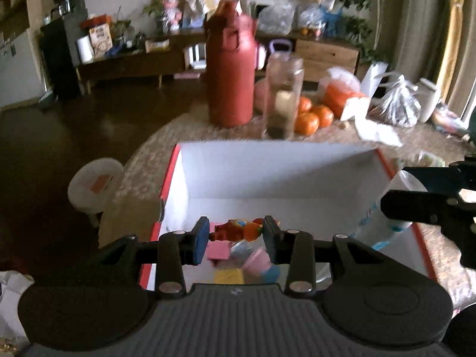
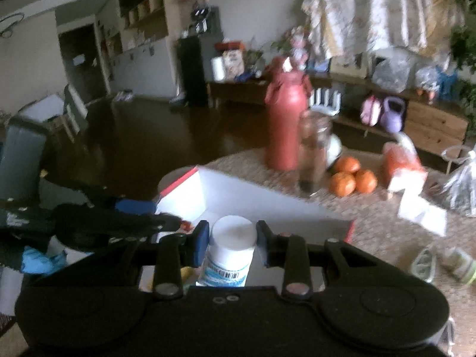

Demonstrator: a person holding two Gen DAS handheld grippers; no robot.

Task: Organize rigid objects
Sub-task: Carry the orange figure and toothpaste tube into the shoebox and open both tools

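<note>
A white box with red edges (image 1: 267, 172) stands open on the round table. My left gripper (image 1: 235, 232) hovers over its near side, shut on a small red and orange toy figure (image 1: 238, 230). Below it, pink, yellow and blue small items (image 1: 253, 264) lie on the box floor. My right gripper (image 2: 229, 239) is shut on a white bottle with a blue label (image 2: 230, 247), held upright above the box (image 2: 238, 196). In the left wrist view that bottle (image 1: 383, 220) and the right gripper (image 1: 428, 199) show at the box's right wall.
Behind the box stand a tall red flask (image 1: 230, 74) and a clear jar (image 1: 284, 95), with several oranges (image 1: 312, 116), plastic bags (image 1: 395, 104) and white paper (image 1: 377, 132). A white stool (image 1: 93, 187) sits left of the table. Small jars (image 2: 458, 263) lie right of the box.
</note>
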